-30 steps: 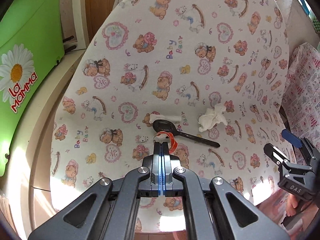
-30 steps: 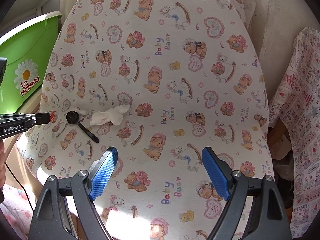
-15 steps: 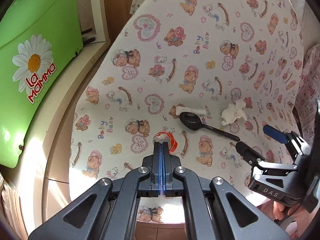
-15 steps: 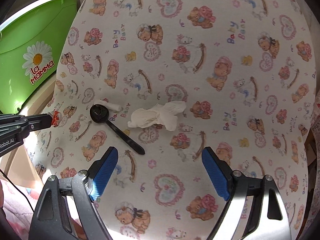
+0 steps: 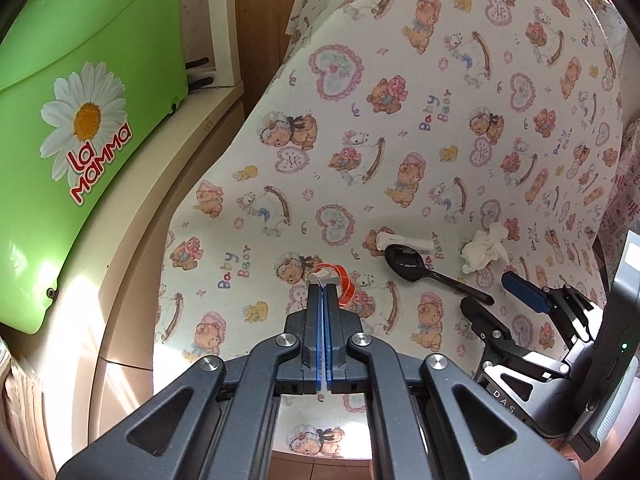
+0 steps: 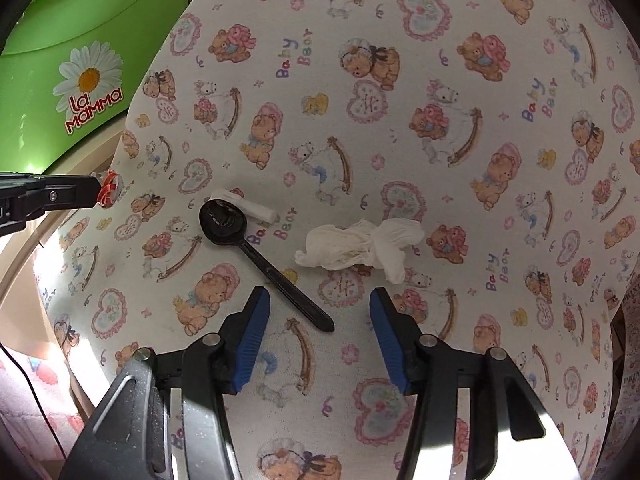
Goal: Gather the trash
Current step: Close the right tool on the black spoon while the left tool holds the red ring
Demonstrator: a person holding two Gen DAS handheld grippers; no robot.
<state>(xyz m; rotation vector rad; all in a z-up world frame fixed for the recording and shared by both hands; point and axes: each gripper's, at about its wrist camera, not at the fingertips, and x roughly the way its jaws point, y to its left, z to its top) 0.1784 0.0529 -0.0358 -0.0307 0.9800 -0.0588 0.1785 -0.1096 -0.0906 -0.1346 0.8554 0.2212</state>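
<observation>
My left gripper [image 5: 323, 286] is shut on a small red and white wrapper [image 5: 341, 280], held just above the bear-print tablecloth [image 5: 400, 120]. From the right wrist view the same wrapper [image 6: 109, 192] shows at the far left. A black plastic spoon [image 6: 224, 220] lies on the cloth, its bowl against a small white stick [image 6: 248, 206]. A crumpled white tissue [image 6: 360, 246] lies to its right. My right gripper [image 6: 318, 300] hovers low over the spoon's handle end with its jaws closing. The handle tip lies between the fingers, and the pads do not touch it.
A green plastic bin [image 5: 80, 120] with a daisy logo stands to the left of the table on a cream ledge [image 5: 160, 184]. A second patterned cloth [image 5: 624, 208] hangs at the right edge. A wooden panel [image 5: 260, 20] stands behind the table.
The right gripper has come forward and down over the spoon and tissue, and its jaws have narrowed. The left gripper has drifted slightly left with the wrapper, still shut.
</observation>
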